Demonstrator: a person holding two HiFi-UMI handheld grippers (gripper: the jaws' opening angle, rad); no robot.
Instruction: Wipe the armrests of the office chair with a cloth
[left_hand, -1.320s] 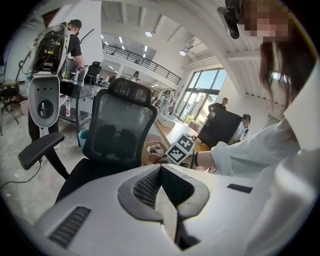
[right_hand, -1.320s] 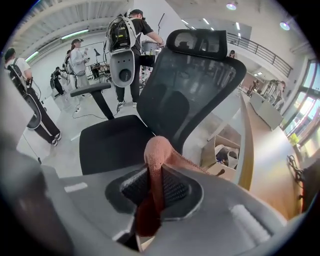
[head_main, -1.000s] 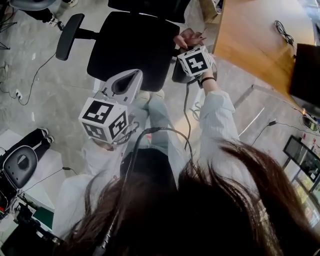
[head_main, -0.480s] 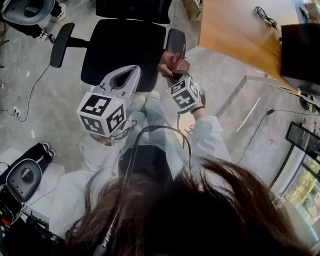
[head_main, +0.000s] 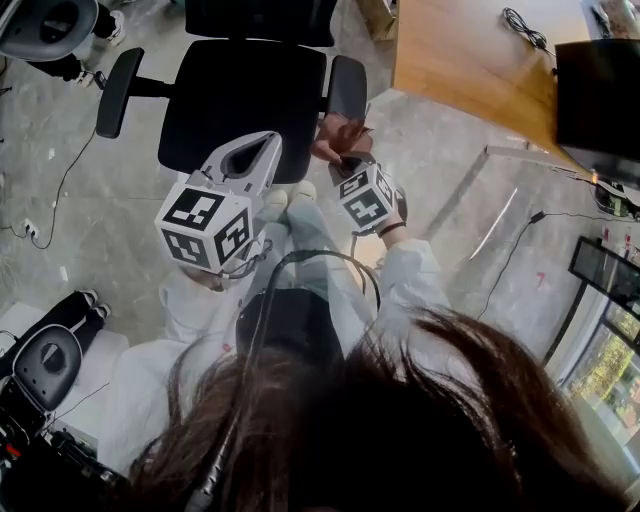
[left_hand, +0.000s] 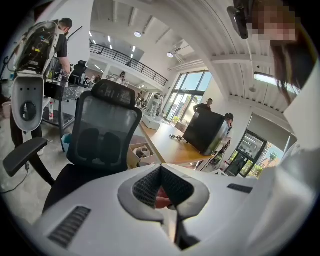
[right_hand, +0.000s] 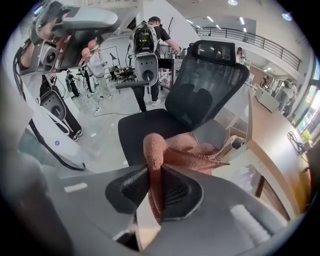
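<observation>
A black office chair (head_main: 245, 100) stands in front of me, its left armrest (head_main: 112, 92) and right armrest (head_main: 348, 88) both showing in the head view. My right gripper (head_main: 345, 158) is shut on a pink cloth (head_main: 340, 135) just off the near end of the right armrest. In the right gripper view the cloth (right_hand: 185, 152) is pinched in the right gripper (right_hand: 155, 185) and drapes toward the grey armrest pad (right_hand: 212, 134); whether it touches the pad I cannot tell. My left gripper (head_main: 250, 160) hovers shut and empty over the seat's near edge. In the left gripper view it (left_hand: 162, 192) faces the backrest (left_hand: 102, 132).
A wooden desk (head_main: 470, 60) with a dark monitor (head_main: 600, 90) stands right of the chair. Cables (head_main: 60, 170) trail over the floor at left, and another chair (head_main: 50, 20) sits at the far left. A person (right_hand: 150, 40) stands behind the chair.
My right gripper has drawn the cloth back along the right armrest and off its near end, toward me. The left gripper has hardly moved.
</observation>
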